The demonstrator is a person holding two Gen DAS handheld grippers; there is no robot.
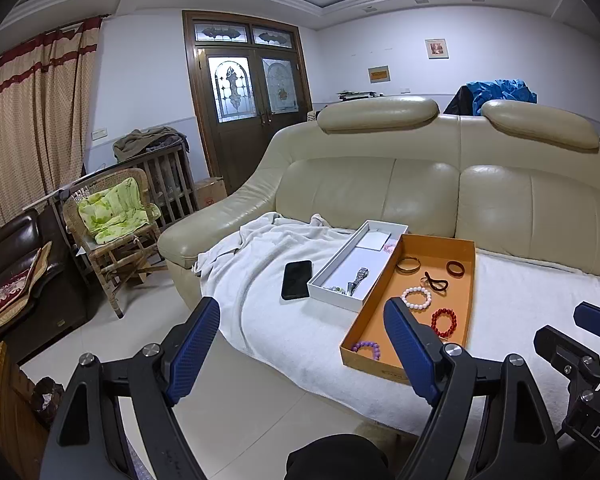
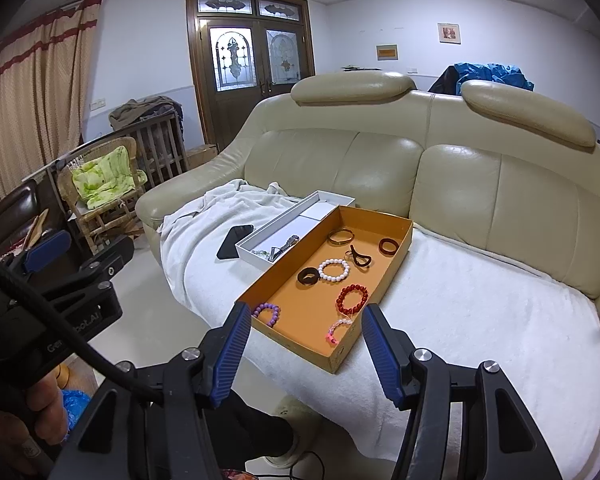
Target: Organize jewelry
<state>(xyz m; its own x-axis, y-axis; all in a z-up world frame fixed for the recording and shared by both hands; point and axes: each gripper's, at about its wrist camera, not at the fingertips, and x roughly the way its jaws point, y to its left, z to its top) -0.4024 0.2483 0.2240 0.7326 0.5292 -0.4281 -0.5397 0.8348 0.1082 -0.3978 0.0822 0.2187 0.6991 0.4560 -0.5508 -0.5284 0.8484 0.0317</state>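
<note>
Bracelets lie in the orange tray (image 2: 396, 248) ahead of both grippers (left gripper (image 1: 302, 340), right gripper (image 2: 302, 344)), jaws spread, empty; white box (image 2: 260, 236) contents unclear.

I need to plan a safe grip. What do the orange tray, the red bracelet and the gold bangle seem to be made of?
Orange tray: probably cardboard; matte, thin straight walls with a paler cut edge.
Red bracelet: round glossy beads with small highlights; stone, glass or lacquered wood, I cannot tell which.
Gold bangle: likely metal; one thin, rigid, shiny hoop.
</note>
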